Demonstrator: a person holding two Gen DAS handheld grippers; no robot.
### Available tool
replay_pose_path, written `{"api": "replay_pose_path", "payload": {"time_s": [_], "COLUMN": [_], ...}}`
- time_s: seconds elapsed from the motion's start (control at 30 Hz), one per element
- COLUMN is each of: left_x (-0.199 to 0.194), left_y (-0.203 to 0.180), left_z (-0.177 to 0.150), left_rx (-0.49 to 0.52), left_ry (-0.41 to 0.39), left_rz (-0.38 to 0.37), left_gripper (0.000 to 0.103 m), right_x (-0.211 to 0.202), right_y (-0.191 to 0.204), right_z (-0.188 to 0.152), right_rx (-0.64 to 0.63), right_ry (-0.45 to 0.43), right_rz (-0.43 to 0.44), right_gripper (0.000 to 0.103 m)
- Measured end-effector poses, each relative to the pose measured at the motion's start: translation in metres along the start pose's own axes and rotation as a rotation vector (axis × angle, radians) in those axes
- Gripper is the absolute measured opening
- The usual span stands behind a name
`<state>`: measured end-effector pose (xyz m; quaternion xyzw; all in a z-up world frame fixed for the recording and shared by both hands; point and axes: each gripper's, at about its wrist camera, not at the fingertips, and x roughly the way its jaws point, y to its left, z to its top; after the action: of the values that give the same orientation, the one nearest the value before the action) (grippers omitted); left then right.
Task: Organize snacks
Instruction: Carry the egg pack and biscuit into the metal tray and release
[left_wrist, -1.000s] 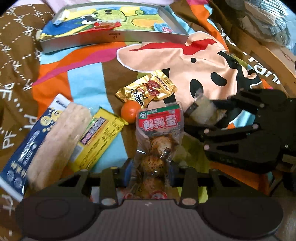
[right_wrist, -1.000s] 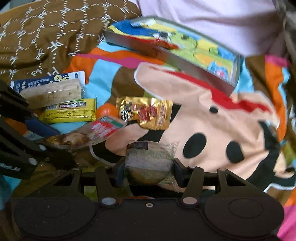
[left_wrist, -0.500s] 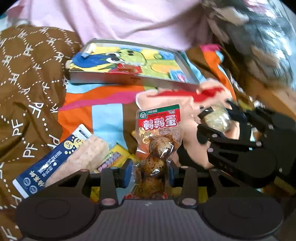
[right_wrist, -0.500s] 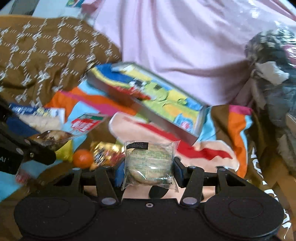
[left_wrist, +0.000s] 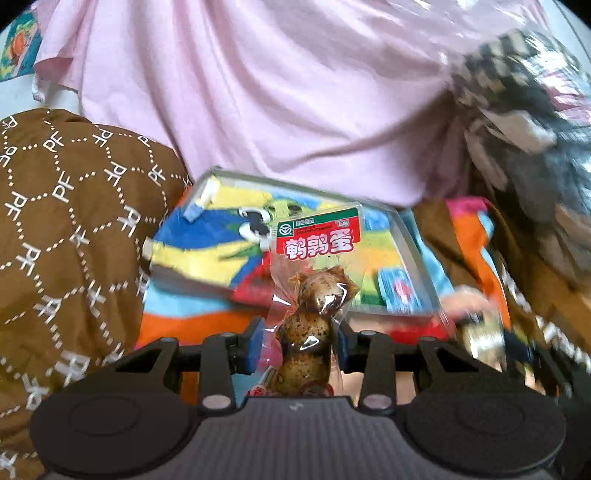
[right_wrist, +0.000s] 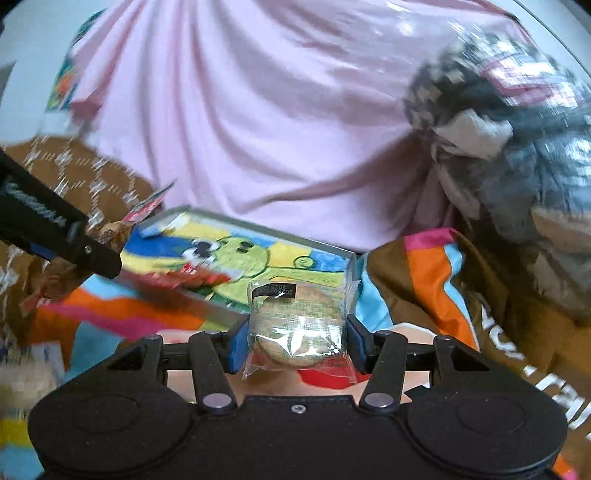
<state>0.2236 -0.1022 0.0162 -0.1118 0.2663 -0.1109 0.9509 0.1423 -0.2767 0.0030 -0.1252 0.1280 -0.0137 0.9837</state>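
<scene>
Pink cloth (left_wrist: 280, 96), soft and deeply folded, fills the back of both views, behind the shallow metal tray (left_wrist: 417, 254) with its bright cartoon lining. Only the right wrist view shows the tray's far right corner; only the left one shows the brown patterned quilt (left_wrist: 66, 206) sharply, left of the tray. The left gripper (left_wrist: 297, 341) is held level before the tray, clamped on a clear, crinkled packet of quail eggs (left_wrist: 314, 295) standing upright. The right gripper (right_wrist: 293, 338) pinches a round cake in glossy wrap (right_wrist: 297, 325) at the tray's near right corner.
</scene>
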Motion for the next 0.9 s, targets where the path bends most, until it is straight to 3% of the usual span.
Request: {"api": "replay_pose_path", "payload": {"time_s": [0.17, 0.37, 0.6, 0.9], "left_x": [0.04, 0.087, 0.134, 0.16], "left_y": [-0.011, -0.028, -0.04, -0.055], "left_z": [0.029, 0.056, 0.06, 0.05], "left_rx": [-0.038, -0.014, 0.023, 0.112], "left_ry": [-0.029, -0.044, 0.017, 0.101], "left_rz": [0.001, 0.008, 0.032, 0.08], "left_gripper": [0.042, 0.042, 0.042, 0.043], "right_x": [0.027, 0.07, 0.108, 0.131], "right_y": [-0.014, -0.017, -0.012, -0.005], "right_z": [0.006, 0.014, 0.011, 0.002], "right_rx": [0.095, 0.117, 0.119, 0.099], "right_ry": [-0.05, -0.084, -0.034, 0.064], "right_rz": [-0.041, -0.08, -0.05, -0.03], "right_gripper": [0.054, 0.054, 0.054, 0.054]}}
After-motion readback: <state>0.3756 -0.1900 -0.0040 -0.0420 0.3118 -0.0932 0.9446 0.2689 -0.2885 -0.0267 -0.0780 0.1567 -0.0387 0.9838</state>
